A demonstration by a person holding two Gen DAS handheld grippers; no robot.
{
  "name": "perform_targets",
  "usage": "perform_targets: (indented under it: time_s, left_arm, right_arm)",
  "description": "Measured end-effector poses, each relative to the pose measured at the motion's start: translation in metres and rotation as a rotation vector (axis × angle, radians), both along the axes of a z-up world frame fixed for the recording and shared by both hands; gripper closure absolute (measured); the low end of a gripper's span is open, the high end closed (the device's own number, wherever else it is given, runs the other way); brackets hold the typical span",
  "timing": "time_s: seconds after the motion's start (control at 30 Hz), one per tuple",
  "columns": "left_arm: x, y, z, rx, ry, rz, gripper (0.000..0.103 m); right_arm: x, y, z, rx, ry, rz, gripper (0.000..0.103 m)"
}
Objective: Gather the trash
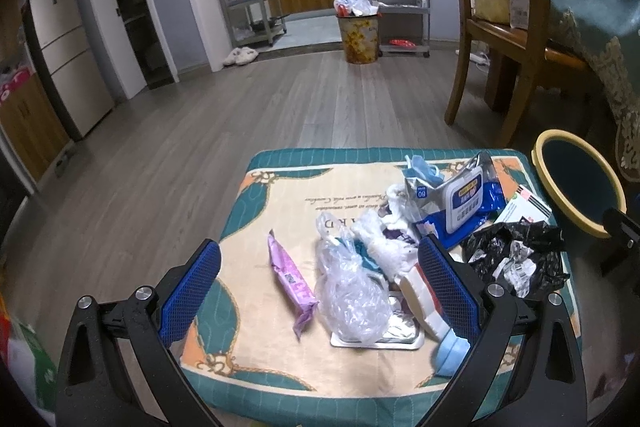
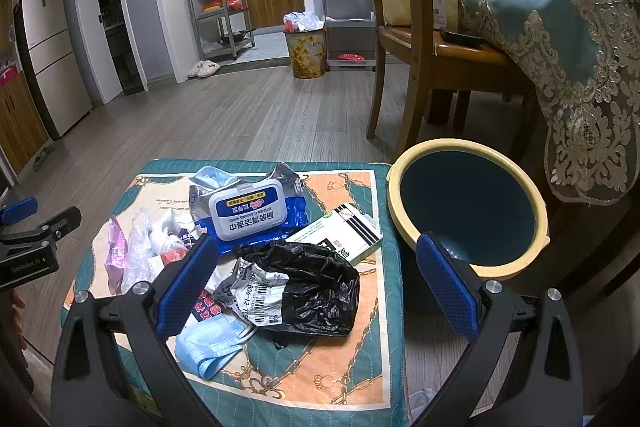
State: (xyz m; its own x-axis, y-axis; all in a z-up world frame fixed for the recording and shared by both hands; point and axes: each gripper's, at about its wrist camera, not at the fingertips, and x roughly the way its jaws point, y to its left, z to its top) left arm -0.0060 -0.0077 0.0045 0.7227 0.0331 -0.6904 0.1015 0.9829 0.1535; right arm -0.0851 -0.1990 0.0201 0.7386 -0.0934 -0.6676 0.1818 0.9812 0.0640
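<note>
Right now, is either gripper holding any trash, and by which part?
Nothing is held. The left gripper and the right gripper are both open above the trash on the cushion, touching nothing.

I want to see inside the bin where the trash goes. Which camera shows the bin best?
The right wrist view: the bin shows its whole yellow rim and dark inside, beside the cushion. In the left wrist view the bin sits at the picture's right edge, and the other gripper covers part of its rim.
</note>
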Motion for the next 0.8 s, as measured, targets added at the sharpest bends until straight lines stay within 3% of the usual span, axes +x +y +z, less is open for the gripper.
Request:
perform_targets:
  time_s: [0.8]
  left_arm:
    - [0.0097, -0.0062, -0.0006, -0.027, 0.002, -0.023, 0.005]
  right_arm:
    - [0.0001, -0.0065, -0.0031, 0.019, 0.001, -0.014, 0.006]
